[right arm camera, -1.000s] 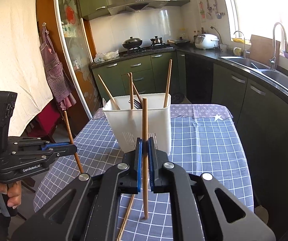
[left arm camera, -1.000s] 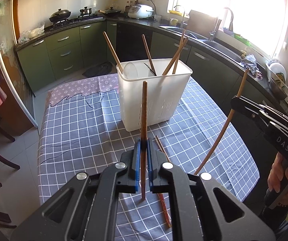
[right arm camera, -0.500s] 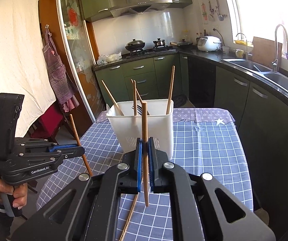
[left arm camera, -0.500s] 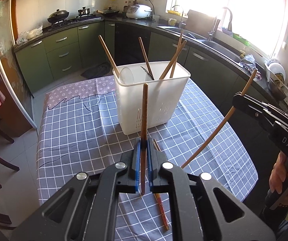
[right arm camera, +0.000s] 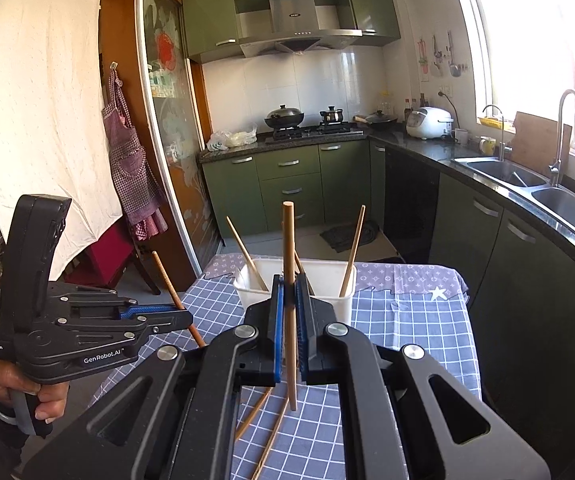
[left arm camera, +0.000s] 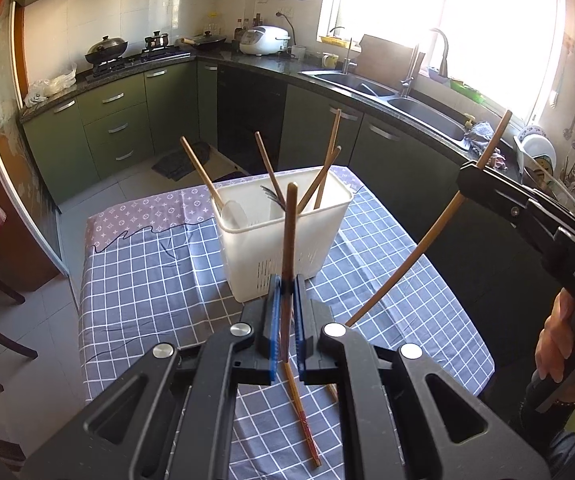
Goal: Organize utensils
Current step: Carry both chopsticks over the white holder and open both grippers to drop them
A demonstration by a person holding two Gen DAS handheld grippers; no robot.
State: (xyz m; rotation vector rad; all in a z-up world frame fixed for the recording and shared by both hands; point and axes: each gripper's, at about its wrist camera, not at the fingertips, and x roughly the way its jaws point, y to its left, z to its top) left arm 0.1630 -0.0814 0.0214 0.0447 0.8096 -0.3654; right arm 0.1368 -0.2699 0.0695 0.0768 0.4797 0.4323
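**A:** Both grippers are up since a second ago. Bin (left arm camera: 283,236) sits lower in both views, more tablecloth (left arm camera: 135,280) showing.

**B:** Grips?

**A:** Left gripper (left arm camera: 286,300) is clamped tight on a dark chopstick (left arm camera: 289,240), held near its lower end, roughly upright. Right gripper (right arm camera: 288,308) is clamped on a pale chopstick (right arm camera: 288,264), about mid-length, also upright. No slip visible on either.

**B:** Clear of the table?

**A:** Yes. Both lower tips hang free above the cloth. From the left view the pale stick slants out of the right gripper (left arm camera: 483,184), well off the bin's right side.

**B:** What's left?

**A:** Bin stands mid-table, already holding several chopsticks plus a fork and spoon. Loose sticks (right arm camera: 265,428) lie on the cloth near the front edge, under the grippers.

**B:** So lift done, insert pending.

**A:** My read too. Next is carrying over the rim and dropping them in. Risk: leaning sticks in the bin could foul the tips on the way down.
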